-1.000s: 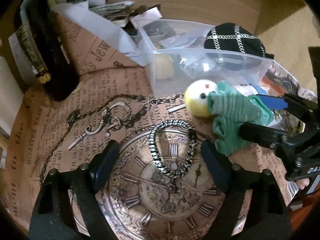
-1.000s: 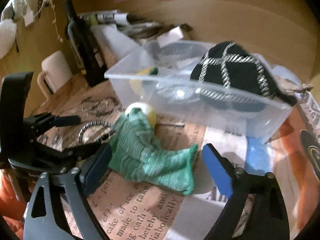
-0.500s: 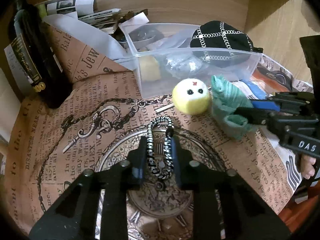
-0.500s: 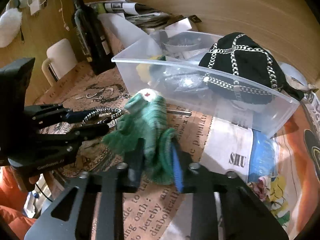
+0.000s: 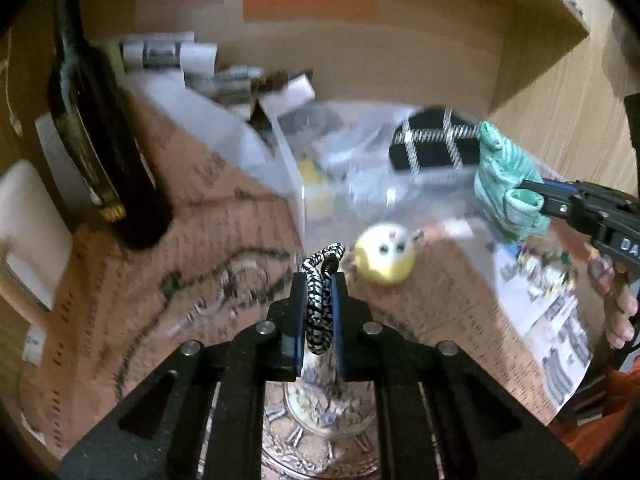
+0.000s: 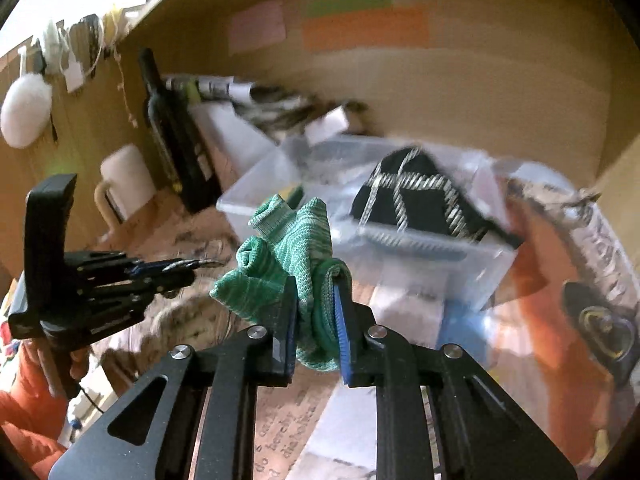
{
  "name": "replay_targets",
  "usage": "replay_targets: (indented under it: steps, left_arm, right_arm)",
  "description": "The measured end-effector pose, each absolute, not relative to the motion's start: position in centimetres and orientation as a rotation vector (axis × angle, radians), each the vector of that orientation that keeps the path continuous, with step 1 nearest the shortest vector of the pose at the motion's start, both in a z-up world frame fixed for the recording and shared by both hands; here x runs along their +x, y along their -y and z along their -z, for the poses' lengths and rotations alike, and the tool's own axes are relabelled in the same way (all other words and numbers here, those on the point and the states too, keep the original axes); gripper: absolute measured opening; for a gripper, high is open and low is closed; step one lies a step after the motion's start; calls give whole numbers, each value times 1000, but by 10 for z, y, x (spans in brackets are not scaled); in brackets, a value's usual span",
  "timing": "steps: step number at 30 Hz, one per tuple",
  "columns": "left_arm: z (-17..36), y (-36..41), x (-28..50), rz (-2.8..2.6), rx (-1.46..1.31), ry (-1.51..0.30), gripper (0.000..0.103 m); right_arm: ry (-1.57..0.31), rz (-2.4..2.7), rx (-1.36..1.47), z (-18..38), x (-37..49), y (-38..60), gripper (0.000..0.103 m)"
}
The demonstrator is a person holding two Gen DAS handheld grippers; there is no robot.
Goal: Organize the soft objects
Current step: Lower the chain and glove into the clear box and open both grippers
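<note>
Green ribbed knit, a bunched sock, is clamped between the two fingers of the right gripper at the lower centre of the right wrist view, and is held clear of the table. In the left wrist view the same sock is seen at the right edge, pinched at the tip of the right gripper, level with the near wall of a clear plastic bin.

Black-and-white braided cord, a small loop, is gripped between the closed fingers of the left gripper at the lower centre of that view; the upper end of the loop sticks out above the fingertips. In the right wrist view the left gripper is seen at the left edge, pointing toward the sock.

A yellow plush ball with a small face lies on the printed paper table cover, just right of the cord loop and just in front of the bin. A black cap with silver chain lines rests in the bin, draped over its near wall. A dark bottle stands at the left of the left wrist view, with a white mug beside it in the right wrist view. Much of both views is blurred by motion.
</note>
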State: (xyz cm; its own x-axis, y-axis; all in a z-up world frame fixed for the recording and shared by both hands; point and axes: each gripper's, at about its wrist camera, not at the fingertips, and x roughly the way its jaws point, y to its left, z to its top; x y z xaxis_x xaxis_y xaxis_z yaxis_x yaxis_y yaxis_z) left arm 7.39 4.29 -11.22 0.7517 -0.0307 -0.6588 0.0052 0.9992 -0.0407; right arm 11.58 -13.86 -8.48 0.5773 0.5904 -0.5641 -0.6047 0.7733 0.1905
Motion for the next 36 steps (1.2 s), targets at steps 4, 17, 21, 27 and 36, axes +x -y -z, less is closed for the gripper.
replay_targets:
  steps: [4, 17, 21, 27, 36]
  left_arm:
    - [86, -46, 77, 28, -42, -650, 11]
    - [62, -49, 140, 47, -77, -634, 11]
    - [71, -52, 163, 67, -106, -683, 11]
    - [88, -51, 187, 71, -101, -741, 11]
    - [101, -43, 204, 85, -81, -767, 11]
  right_arm:
    - [-595, -671, -21, 69, 122, 144, 15]
    - [-568, -665, -54, 53, 166, 130, 15]
    - [-614, -686, -106, 62, 180, 111, 15]
    - [-672, -655, -161, 79, 199, 95, 15]
    - [-717, -628, -249, 101, 209, 81, 15]
